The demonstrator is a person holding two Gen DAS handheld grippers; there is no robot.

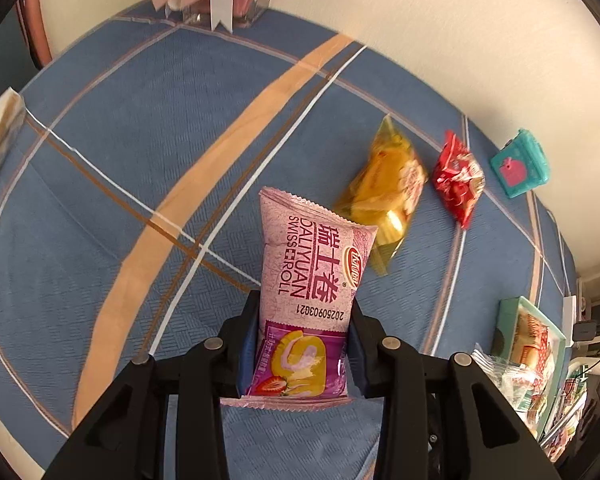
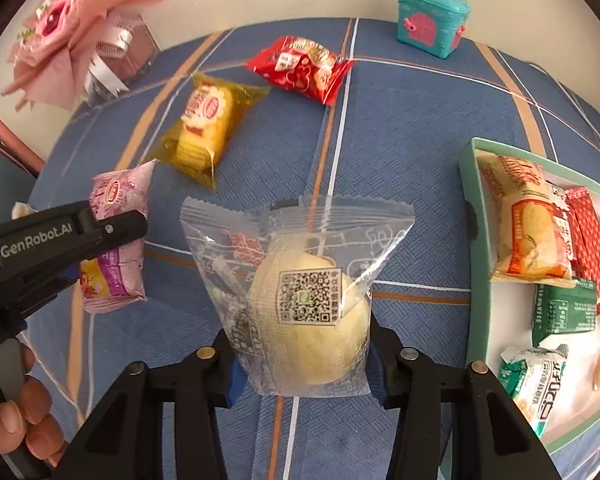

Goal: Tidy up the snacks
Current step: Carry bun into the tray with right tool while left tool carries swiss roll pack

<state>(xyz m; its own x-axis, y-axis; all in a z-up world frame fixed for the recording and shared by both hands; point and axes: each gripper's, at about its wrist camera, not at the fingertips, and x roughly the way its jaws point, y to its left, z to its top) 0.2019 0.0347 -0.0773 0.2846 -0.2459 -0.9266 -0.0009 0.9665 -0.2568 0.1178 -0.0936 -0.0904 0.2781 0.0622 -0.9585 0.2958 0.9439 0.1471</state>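
Note:
My left gripper [image 1: 304,344] is shut on a pink Swiss roll packet [image 1: 312,280], lifted above the blue checked cloth [image 1: 120,200]; the same packet [image 2: 116,240] and gripper [image 2: 112,226] show at the left of the right wrist view. My right gripper [image 2: 304,360] is shut on a clear packet holding a pale round bun [image 2: 308,300]. A yellow snack packet [image 2: 204,128] and a red snack packet [image 2: 304,68] lie on the cloth beyond both grippers. The green-rimmed tray [image 2: 470,240] at the right holds several snack packets.
A teal toy case [image 2: 430,20] stands at the cloth's far edge by the wall. A pink bouquet [image 2: 68,28] with a clear box sits at the far left. A person's hand [image 2: 24,420] holds the left gripper's handle. Another wrapper [image 1: 4,124] lies at the cloth's left edge.

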